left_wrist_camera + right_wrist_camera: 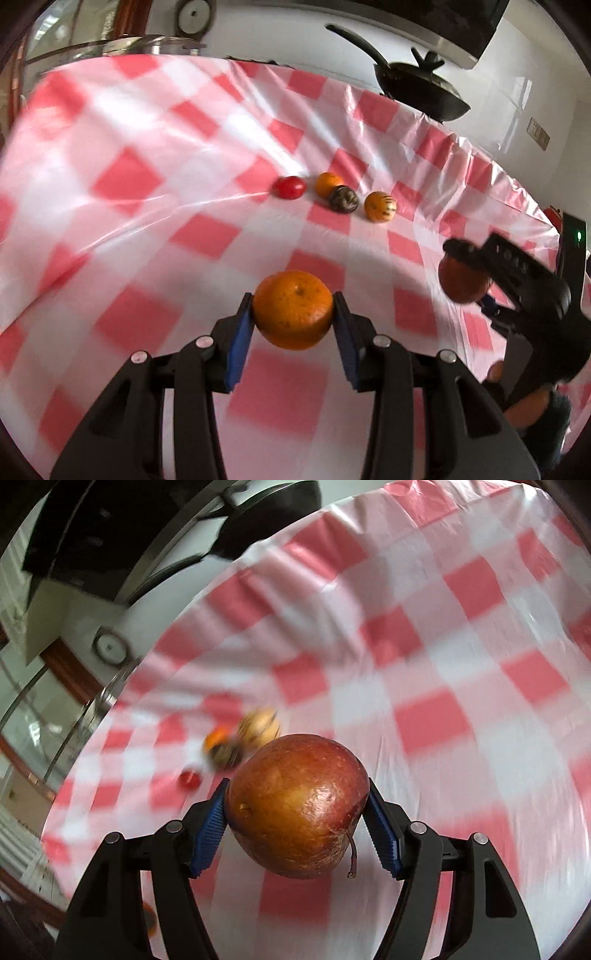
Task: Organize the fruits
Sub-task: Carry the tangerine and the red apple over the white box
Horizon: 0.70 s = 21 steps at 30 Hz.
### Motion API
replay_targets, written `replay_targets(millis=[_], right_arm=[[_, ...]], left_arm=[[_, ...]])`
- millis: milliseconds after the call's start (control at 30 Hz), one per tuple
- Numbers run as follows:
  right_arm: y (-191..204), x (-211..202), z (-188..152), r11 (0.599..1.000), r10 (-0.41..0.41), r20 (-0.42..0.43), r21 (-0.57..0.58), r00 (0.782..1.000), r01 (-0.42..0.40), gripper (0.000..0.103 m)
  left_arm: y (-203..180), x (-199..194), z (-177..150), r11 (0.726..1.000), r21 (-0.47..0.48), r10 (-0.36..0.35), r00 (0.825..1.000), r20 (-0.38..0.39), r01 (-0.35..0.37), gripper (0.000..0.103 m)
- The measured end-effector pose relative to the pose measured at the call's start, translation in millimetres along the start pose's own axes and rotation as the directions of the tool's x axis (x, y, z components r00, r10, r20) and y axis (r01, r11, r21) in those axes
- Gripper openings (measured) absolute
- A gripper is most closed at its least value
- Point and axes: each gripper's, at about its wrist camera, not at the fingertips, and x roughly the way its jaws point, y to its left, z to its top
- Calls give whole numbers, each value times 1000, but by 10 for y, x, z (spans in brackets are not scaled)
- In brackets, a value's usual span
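Basically mid-carry on both sides. Left tool (293, 314) clamped on an orange (293, 309), held above the checkered tabletop (147, 229); right tool (297, 818) gripping a reddish apple (297, 805), also lifted. Farther back, a small cluster: tomato (290, 187), two small oranges (380, 206), something dark (343, 199). Probably next: carry over, lower gently beside that group, let go without nudging anything rolling.
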Motion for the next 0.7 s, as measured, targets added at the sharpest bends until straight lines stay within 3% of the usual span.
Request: replay_targets(millis=[233,400,700], right_arm=[[223,-632,-774,995,40,-57,-89,998,-45,67],[533,-967,-1257,973,49,-95,-221,994,-69,67],[1270,-1368,-1988,845,120,-185,-497,975,-198,67]], left_arm=[[288,-880,-440,999,43,25,998,52,-27,42],[534,-1347,-808,996,78,35,998,55,-39,42],[1204,-2050,-1237,991,37,123,988,91,-127,42]])
